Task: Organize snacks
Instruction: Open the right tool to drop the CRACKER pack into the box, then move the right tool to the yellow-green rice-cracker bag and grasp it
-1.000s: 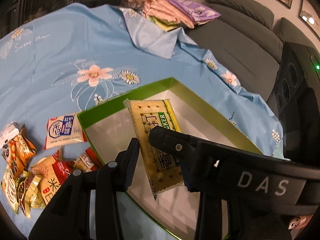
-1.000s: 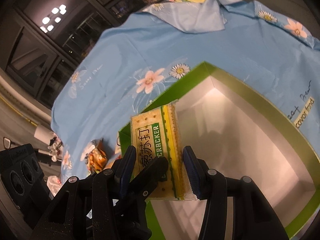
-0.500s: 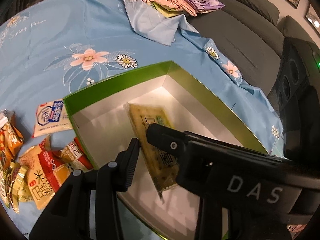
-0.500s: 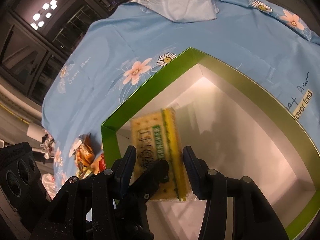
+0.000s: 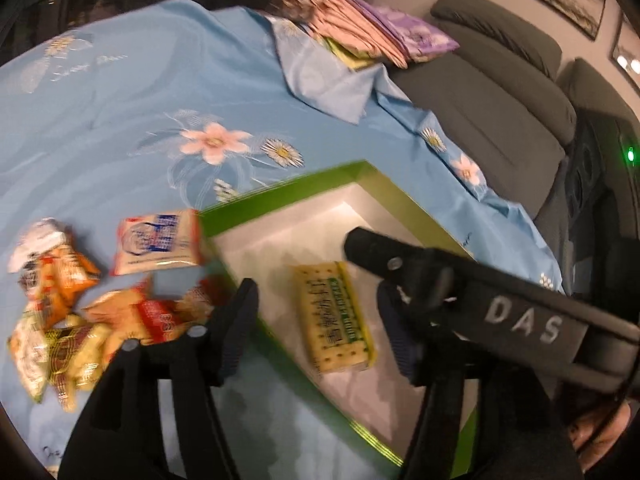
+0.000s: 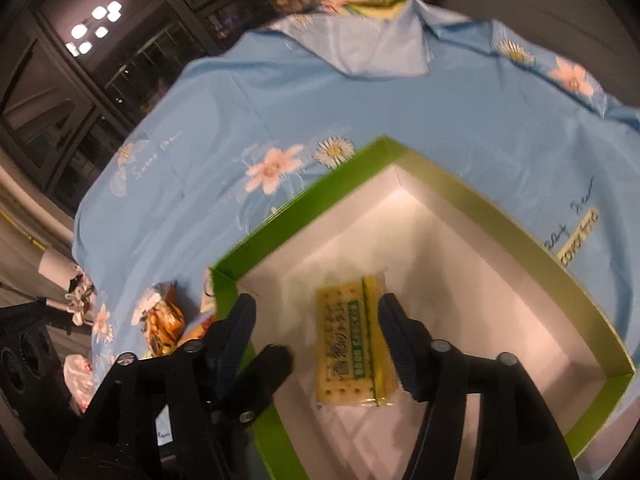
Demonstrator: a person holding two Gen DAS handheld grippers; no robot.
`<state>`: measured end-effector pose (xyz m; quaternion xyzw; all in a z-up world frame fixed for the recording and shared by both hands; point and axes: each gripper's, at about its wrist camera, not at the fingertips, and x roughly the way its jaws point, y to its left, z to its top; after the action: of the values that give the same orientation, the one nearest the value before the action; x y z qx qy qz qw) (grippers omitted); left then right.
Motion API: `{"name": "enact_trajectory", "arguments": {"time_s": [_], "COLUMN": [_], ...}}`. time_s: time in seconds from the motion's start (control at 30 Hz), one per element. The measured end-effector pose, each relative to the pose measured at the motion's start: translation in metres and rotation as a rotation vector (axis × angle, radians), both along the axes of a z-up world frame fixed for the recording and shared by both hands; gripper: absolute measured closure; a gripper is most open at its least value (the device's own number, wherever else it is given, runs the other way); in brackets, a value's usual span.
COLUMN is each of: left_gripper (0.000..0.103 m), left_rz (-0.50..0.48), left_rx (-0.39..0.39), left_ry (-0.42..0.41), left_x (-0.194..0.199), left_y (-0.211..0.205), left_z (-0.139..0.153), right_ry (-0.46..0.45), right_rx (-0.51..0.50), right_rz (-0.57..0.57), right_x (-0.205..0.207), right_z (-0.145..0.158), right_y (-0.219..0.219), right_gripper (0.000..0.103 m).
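Observation:
A yellow-green cracker pack point(image 5: 332, 316) point(image 6: 352, 344) lies flat on the white floor of the green-rimmed box point(image 5: 288, 196) point(image 6: 480, 216). My left gripper point(image 5: 316, 332) hangs above it with its jaws opening, and the pads are clear of the pack. My right gripper point(image 6: 318, 336) also hovers over the pack, its jaws opening too, and nothing is pressed between its pads. One finger of the right gripper point(image 5: 400, 264) crosses the left wrist view. A white-blue snack pack point(image 5: 158, 240) and a heap of orange and red snack bags point(image 5: 80, 320) lie left of the box.
A blue floral tablecloth point(image 5: 140, 100) covers the table. Folded pink and purple cloths point(image 5: 372, 36) are stacked at its far edge. A grey sofa point(image 5: 500, 92) and a black speaker point(image 5: 592, 184) stand to the right.
Both grippers were shut on the cracker pack and have let it go. The pack has dropped from tilted in the air to flat on the box floor.

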<state>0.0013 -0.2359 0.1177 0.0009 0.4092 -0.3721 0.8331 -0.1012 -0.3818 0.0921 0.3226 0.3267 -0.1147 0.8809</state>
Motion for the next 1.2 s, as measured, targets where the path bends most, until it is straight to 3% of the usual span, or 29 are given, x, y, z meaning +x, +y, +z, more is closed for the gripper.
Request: {"name": "enact_trajectory", "arguments": {"time_s": [0.1,0.27,0.37,0.47,0.6,0.77,1.03,1.2], "left_gripper": [0.025,0.002,0.001,0.001,0.001,0.001,0.001,0.001], "left_rz": [0.059,0.238,0.327,0.414,0.537,0.712,0.739,0.738], "left_rx": [0.02,0.041,0.029,0.039,0.033,0.097,0.108,0.112], "left_ry": [-0.035,-0.079,-0.081,-0.058,-0.034,-0.026,0.039,0.071], "left_x": [0.002,0.006,0.005,0.002,0.001,0.016,0.03,0.036], "left_y": [0.028,0.09,0.127,0.164,0.205,0.235,0.256,0.261], "left_z": [0.012,0.031,0.034,0.028,0.012,0.001,-0.012,-0.017], "right_ry": [-0.064,-0.143,-0.183,-0.265,-0.247,-0.196,-0.122,-0.085], "right_rx": [-0.027,-0.072,-0.084,-0.001,0.05,0.062,-0.041,-0.038], "right_rz": [0.025,0.059,0.065,0.148,0.252,0.347,0.353,0.372], "right_x": [0.0,0.002,0.005,0.015,0.037,0.059,0.074,0.082], "right_z": [0.013,0.029,0.035,0.033,0.027,0.02,0.006,0.0], "right_y": [0.013,0.034,0.046,0.057,0.082,0.113,0.147,0.159], "right_gripper": [0.017,0.007,0.001,0.001,0.001,0.001,0.001,0.001]}}
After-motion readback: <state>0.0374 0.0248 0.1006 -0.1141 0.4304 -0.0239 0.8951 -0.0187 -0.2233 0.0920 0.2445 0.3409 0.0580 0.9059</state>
